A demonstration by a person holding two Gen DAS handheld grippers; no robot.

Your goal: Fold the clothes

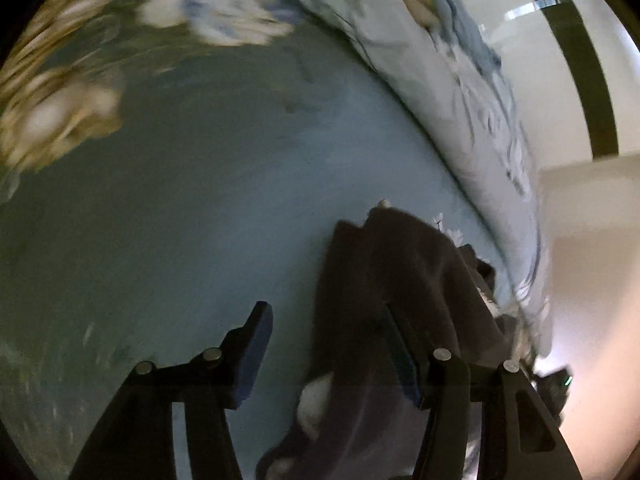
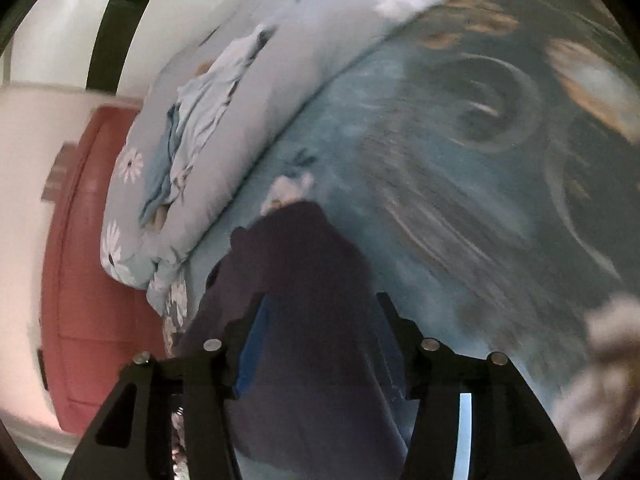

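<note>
A dark grey garment (image 1: 400,264) lies bunched on the blue flowered bedsheet (image 1: 200,220), low and right of centre in the left wrist view. My left gripper (image 1: 324,320) is open; the cloth lies partly between its fingers and around the right finger (image 1: 400,344). In the right wrist view the same dark garment (image 2: 304,280) runs from the sheet (image 2: 440,200) down between the fingers of my right gripper (image 2: 322,308), which is also open. Neither pair of pads presses on the cloth. Both views are blurred.
A rolled light-blue duvet with daisy print (image 1: 460,60) (image 2: 240,100) lies along the bed's far side. Past it are a white wall with a dark strip (image 1: 592,80) and a red door (image 2: 92,280). The bed's edge is close to the garment.
</note>
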